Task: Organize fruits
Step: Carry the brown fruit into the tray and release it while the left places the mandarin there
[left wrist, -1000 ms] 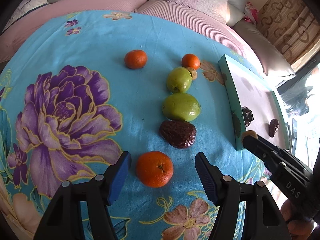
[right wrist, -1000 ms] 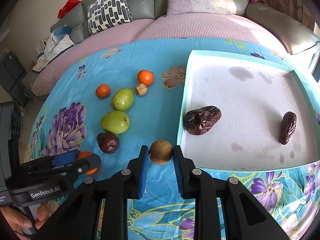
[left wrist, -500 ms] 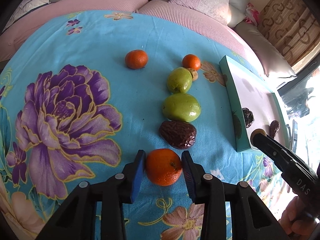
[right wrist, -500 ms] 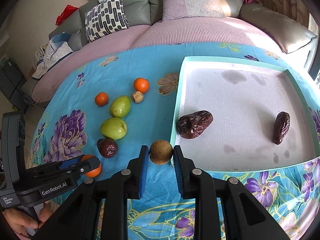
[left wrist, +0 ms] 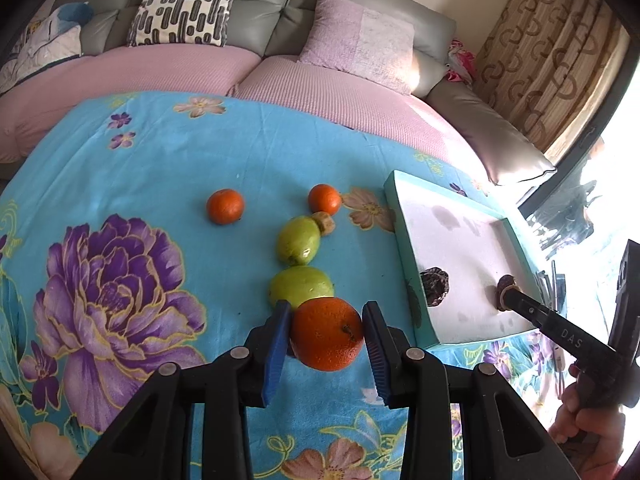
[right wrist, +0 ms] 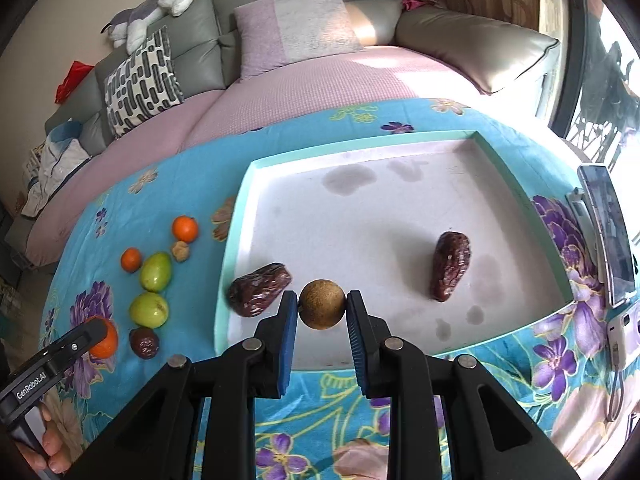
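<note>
Over the floral blue cloth [left wrist: 168, 168], I have both claws loaded: my left gripper [left wrist: 325, 334] clamps a glossy, dimpled mandarin [left wrist: 326, 334], my right gripper [right wrist: 322, 310] pinches a dull brown, round longan [right wrist: 322, 309] above the teal tray [right wrist: 240, 216], presumably to join two wrinkled dates [right wrist: 258, 289] lying there. At ten o'clock of the tray, green fruits [right wrist: 155, 271] wait unsorted.
</note>
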Action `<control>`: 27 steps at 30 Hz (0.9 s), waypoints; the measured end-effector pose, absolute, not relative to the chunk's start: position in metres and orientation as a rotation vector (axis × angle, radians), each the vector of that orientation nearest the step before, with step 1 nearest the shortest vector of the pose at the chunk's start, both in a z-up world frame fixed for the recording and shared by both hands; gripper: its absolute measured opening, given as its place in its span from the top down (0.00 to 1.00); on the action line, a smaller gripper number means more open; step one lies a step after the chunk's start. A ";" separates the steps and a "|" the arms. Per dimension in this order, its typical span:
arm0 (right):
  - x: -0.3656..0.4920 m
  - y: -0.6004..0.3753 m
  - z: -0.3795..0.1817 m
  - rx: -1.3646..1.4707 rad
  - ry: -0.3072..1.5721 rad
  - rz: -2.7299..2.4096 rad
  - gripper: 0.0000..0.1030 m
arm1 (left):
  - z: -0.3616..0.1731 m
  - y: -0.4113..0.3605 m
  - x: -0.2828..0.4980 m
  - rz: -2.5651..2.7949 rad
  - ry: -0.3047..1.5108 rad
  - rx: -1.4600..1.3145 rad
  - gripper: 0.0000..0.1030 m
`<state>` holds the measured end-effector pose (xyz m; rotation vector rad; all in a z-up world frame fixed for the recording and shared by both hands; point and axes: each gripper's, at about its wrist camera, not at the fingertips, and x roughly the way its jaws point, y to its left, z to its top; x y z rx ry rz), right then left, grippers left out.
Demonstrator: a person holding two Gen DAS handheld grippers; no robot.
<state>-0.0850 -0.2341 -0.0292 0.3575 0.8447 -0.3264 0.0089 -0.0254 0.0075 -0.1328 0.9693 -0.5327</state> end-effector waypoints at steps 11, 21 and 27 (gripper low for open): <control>-0.123 -0.323 -0.026 0.479 0.789 -0.547 0.75 | 0.026 -0.106 -0.007 -0.708 0.863 0.032 0.62; -0.117 -0.364 -0.050 0.549 0.821 -0.567 0.75 | 0.009 -0.192 -0.014 -0.815 0.892 0.175 0.62; -0.110 -0.369 -0.069 0.559 0.880 -0.564 0.75 | -0.018 -0.215 -0.015 -0.823 0.958 0.227 0.62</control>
